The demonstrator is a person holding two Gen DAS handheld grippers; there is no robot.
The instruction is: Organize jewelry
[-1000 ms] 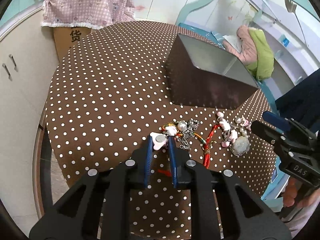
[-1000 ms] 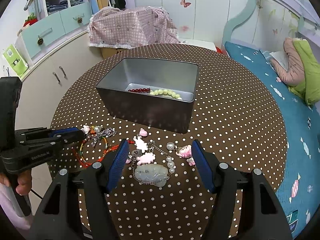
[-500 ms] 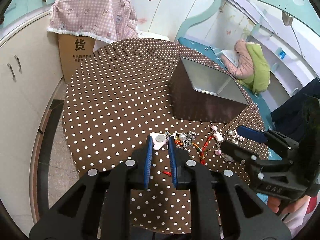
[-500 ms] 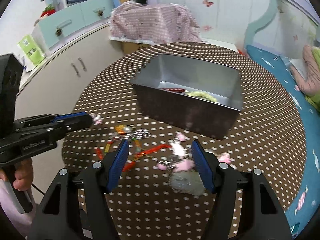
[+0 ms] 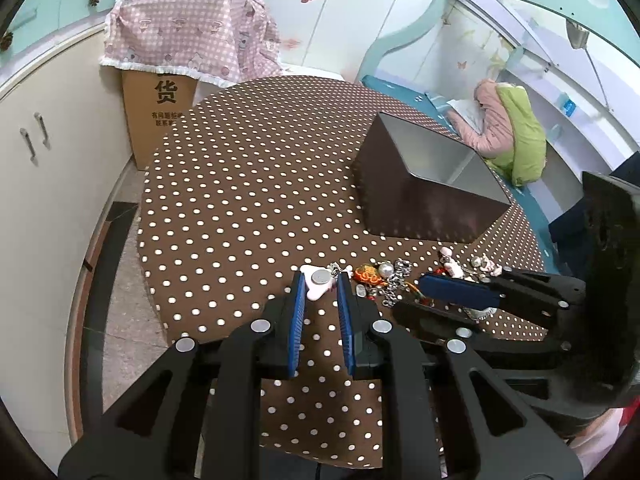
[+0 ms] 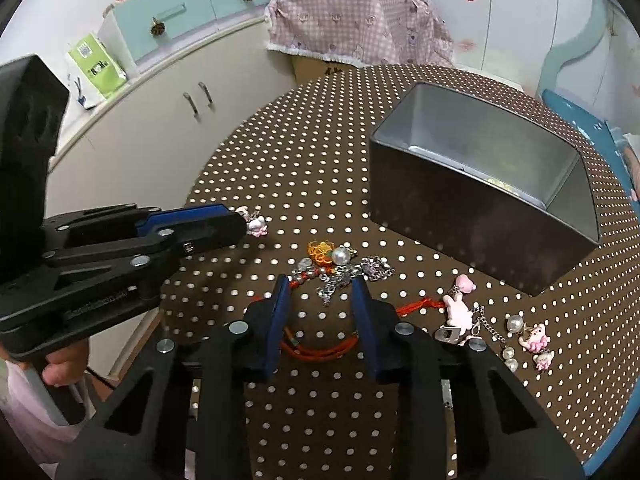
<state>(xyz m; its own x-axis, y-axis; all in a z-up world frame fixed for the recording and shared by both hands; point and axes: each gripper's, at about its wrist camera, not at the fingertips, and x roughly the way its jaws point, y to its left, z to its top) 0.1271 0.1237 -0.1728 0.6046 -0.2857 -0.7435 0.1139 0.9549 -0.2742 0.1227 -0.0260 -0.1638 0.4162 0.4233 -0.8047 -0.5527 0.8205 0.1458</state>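
Jewelry: your pieces lie in a loose group on the dotted tablecloth (image 6: 304, 152), in front of the metal box (image 6: 480, 184).
Left gripper (image 5: 319, 282): your tongs stand narrow and hold a pink-white charm (image 5: 317, 280) with a silver round disc on it, at the left end of the group.
Right gripper (image 6: 322, 286): your jaws are closing now. Between them you have the red cord bracelet (image 6: 320, 350) and a bit of the silver chain (image 6: 340, 276); the pads do not press on them yet.
Orange charm and pearl (image 6: 330, 254): they lie just beyond your right fingertips.
Pink charm chain (image 6: 460, 312): it lies to the right of your right gripper, near the corner of the box.
Hidden: your right gripper covers part of the jewelry in the left wrist view, so I cannot make out which pieces are under it.
Box inside: only a little of the bottom shows; something pale yellow is there, but it is too blurred to name.
Cut off: the hand (image 6: 60, 368) on the left handle shows only at the picture edge.
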